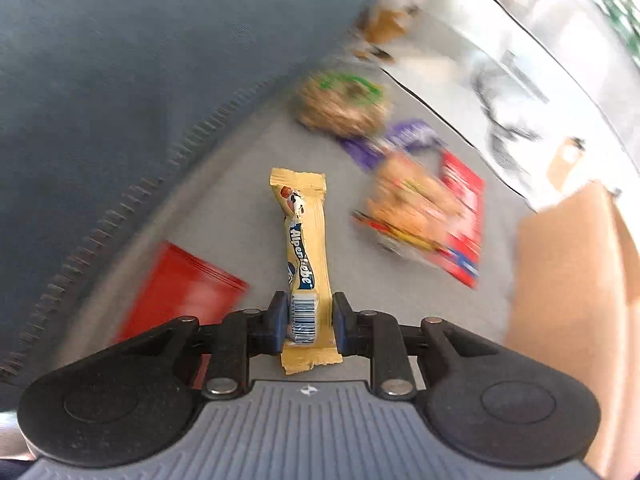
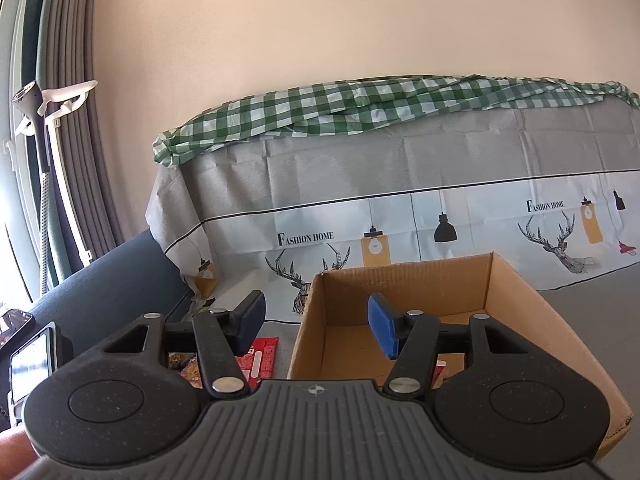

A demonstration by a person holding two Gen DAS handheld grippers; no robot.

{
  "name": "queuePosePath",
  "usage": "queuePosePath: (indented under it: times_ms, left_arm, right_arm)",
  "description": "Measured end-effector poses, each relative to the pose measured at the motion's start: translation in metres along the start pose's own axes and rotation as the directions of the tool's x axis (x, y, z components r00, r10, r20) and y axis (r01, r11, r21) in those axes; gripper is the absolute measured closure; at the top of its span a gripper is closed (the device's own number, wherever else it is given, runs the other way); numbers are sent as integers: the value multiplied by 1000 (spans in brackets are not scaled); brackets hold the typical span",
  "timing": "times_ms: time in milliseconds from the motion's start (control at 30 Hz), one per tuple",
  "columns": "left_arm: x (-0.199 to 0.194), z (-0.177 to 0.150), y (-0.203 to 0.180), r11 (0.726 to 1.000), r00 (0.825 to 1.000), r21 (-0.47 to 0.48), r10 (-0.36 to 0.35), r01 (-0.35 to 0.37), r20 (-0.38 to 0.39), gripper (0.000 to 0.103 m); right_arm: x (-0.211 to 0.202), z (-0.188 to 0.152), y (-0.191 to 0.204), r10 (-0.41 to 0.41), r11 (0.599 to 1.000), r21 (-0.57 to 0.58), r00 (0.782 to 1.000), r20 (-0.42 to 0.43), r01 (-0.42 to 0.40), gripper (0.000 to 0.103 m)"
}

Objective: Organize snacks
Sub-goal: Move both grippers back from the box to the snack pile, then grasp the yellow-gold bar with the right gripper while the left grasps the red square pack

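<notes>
Left wrist view: the left gripper [image 1: 310, 322] is clamped on a yellow snack bar [image 1: 305, 256], its two blue pads pressed against the bar's sides at the near end, where a white barcode patch shows. The bar is long and narrow, in a pale yellow wrapper with crimped ends, a dark blue band of white lettering running along it and a small cartoon figure toward the far end. It points straight away from the gripper over the grey tablecloth [image 1: 240, 216].

The rest of this view is smeared by motion blur. To the near left lies a flat red packet [image 1: 184, 292]. To the far right are a round brownish snack with green markings [image 1: 340, 104], a purple wrapper [image 1: 400, 140] just beyond an orange-brown snack pack [image 1: 416, 200], and a red packet [image 1: 464, 216] partly under that pack. A cardboard box [image 1: 568, 280] stands at the right edge. A dark blue cushion [image 1: 120, 80] fills the far left.

In the right wrist view, the right gripper [image 2: 320, 328] hangs with its fingers spread wide and nothing between them, above the near left corner of the cardboard box [image 2: 520, 308]. A red packet [image 2: 262, 356] lies on the table left of the box. Behind stands a piece of furniture draped in a deer-print sheet [image 2: 400, 184] and green checked cloth [image 2: 360, 108].
</notes>
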State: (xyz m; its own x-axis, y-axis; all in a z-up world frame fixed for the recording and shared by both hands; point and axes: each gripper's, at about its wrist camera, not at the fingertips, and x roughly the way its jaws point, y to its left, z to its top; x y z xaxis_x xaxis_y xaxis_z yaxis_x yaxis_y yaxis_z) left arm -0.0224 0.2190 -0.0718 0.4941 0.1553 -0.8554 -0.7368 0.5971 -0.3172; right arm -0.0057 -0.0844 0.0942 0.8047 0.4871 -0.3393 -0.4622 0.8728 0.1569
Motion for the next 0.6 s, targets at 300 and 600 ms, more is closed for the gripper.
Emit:
queuePosePath:
  times_ms: [300,600]
  left_arm:
    - [-22,-13,-15,995,997,90,39,-45,68,26]
    - [-17,-9,16,954,953,-21,300,-299,38,27]
  right_arm:
    - [-2,0,4,0,1000,-31,1000,0,0,42]
    - [-6,-1,2,2,999,-32,1000,7,-2,40]
